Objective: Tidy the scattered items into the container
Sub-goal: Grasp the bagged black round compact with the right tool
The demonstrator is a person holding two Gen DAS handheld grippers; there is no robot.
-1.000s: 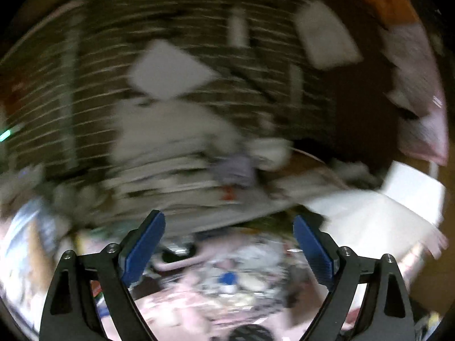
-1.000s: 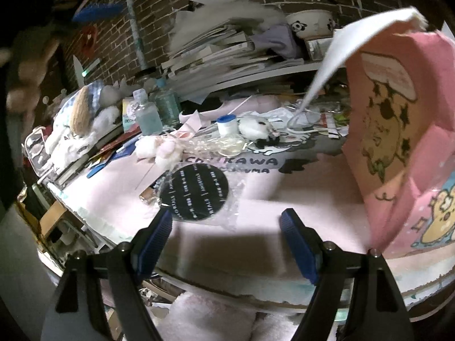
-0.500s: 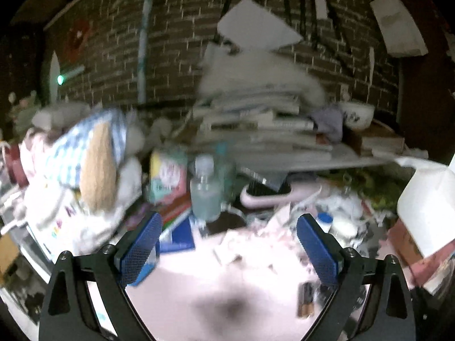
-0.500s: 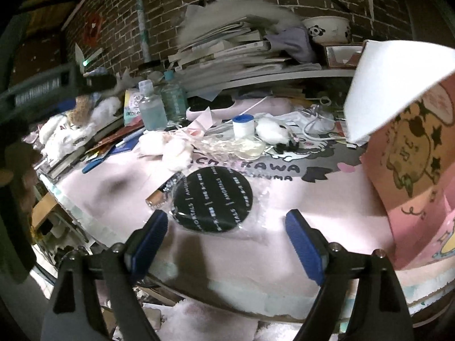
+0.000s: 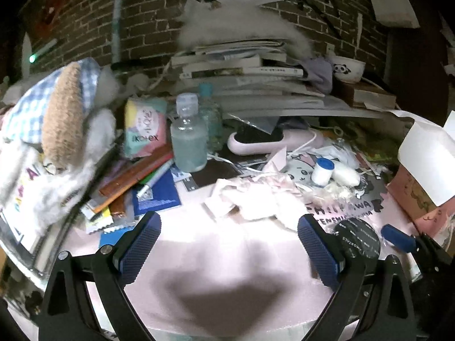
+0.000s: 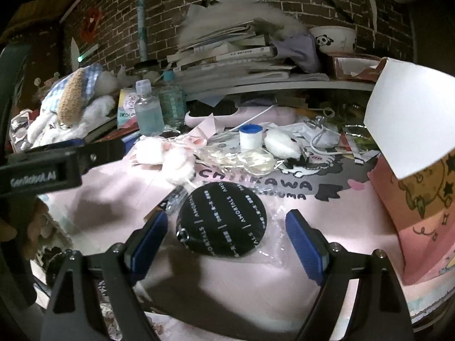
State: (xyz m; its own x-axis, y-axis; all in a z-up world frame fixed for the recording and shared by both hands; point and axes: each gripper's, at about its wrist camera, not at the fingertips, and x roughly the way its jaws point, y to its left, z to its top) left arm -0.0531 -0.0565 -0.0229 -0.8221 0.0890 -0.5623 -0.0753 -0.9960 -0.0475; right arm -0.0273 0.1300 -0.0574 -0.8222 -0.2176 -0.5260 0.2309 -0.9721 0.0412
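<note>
Disc (image 6: 221, 221) lies flat between spread right tongs (image 6: 227, 238).

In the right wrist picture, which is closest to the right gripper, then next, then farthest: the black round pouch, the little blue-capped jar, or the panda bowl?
From the right gripper:
1. Black round pouch, on the mat between its open fingers.
2. Blue-capped jar, mid-table, behind the pouch.
3. Panda bowl, on the back shelf, upper right.

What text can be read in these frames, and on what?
"AMORTALS": black round disc in clear wrap.
"Kotex": pastel packet.
"GenRobot.AI": left gripper arm.
"CH...KAWA": pink desk mat, partly covered.
Book spines: too small to read.
</note>
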